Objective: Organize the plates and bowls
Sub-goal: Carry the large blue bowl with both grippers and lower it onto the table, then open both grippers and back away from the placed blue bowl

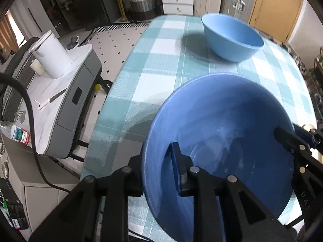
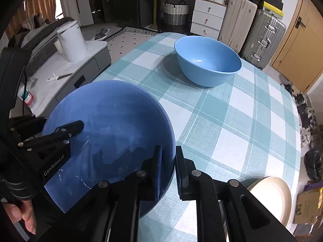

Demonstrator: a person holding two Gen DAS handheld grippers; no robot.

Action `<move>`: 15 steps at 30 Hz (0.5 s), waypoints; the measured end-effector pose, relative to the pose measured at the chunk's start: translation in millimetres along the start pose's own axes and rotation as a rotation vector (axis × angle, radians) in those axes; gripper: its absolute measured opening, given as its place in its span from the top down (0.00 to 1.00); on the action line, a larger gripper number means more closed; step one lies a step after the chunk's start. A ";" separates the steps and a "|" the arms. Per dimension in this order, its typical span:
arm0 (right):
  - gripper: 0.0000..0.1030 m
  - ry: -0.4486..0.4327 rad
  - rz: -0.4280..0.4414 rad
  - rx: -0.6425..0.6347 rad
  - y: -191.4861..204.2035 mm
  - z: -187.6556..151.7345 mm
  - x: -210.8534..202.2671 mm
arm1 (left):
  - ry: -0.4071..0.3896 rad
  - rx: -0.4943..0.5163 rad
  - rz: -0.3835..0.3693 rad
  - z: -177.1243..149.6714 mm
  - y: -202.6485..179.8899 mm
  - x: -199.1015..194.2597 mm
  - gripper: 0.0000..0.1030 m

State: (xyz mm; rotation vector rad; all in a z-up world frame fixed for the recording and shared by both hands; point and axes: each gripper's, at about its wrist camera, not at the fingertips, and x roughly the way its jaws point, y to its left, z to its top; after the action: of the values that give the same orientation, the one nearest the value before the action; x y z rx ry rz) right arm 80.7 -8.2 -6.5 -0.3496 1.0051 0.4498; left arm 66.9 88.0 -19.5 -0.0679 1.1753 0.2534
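Observation:
A dark blue bowl (image 1: 222, 121) (image 2: 111, 111) sits low over the near left part of the checked table (image 2: 242, 131); whether it rests on the cloth I cannot tell. My left gripper (image 1: 155, 153) straddles the bowl's left rim, one finger inside and one outside. A gap shows between the inner pad (image 1: 174, 171) and the wall. My right gripper (image 2: 168, 149) is shut on the opposite rim, with the wall pinched between its pads. A lighter blue bowl (image 1: 232, 38) (image 2: 208, 60) stands upright and empty further back on the table.
A stack of cream plates (image 2: 270, 197) lies at the table's near right edge. Left of the table is a low grey cabinet (image 1: 80, 92) with a white kettle (image 1: 52, 54) and a bottle (image 1: 16, 133). Suitcases (image 2: 262, 36) and drawers stand behind.

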 end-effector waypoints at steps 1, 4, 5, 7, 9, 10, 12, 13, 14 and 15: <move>0.88 0.004 -0.012 -0.014 1.8 -2.0 1.9 | 0.009 0.007 0.003 -0.3 -0.8 1.3 0.80; 0.88 0.007 -0.046 -0.056 6.5 -6.3 4.7 | -0.009 0.025 0.025 -0.1 -2.4 -2.6 0.80; 0.88 0.003 -0.050 -0.066 7.5 -7.2 4.4 | -0.017 0.034 0.033 0.3 -3.3 -4.6 0.79; 0.88 0.007 -0.072 -0.077 8.7 -8.4 5.9 | -0.020 0.041 0.029 0.6 -3.9 -7.2 0.75; 0.87 0.014 -0.057 -0.055 5.2 -9.9 7.9 | -0.014 0.036 0.019 0.3 -2.5 -7.3 0.72; 0.87 0.012 -0.053 -0.044 3.7 -10.9 8.2 | -0.010 0.033 0.014 -0.3 -1.9 -6.6 0.72; 0.87 0.010 -0.047 -0.032 2.8 -13.2 8.0 | -0.005 0.032 0.014 -2.2 -1.2 -3.9 0.72; 0.87 0.009 -0.040 -0.023 1.0 -14.4 8.0 | 0.001 0.031 0.016 -2.9 -1.0 -2.0 0.72; 0.87 0.009 -0.034 -0.017 0.7 -15.6 7.5 | 0.006 0.027 0.014 -3.9 -0.3 -0.6 0.72; 0.87 0.011 -0.027 -0.008 -0.7 -16.6 7.2 | 0.012 0.020 0.008 -5.1 1.0 1.1 0.71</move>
State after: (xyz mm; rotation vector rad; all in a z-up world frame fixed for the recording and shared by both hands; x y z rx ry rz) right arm 72.4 -15.3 -20.8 -0.3734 1.0083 0.4278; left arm 62.5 88.2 -22.4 -0.0471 1.1903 0.2486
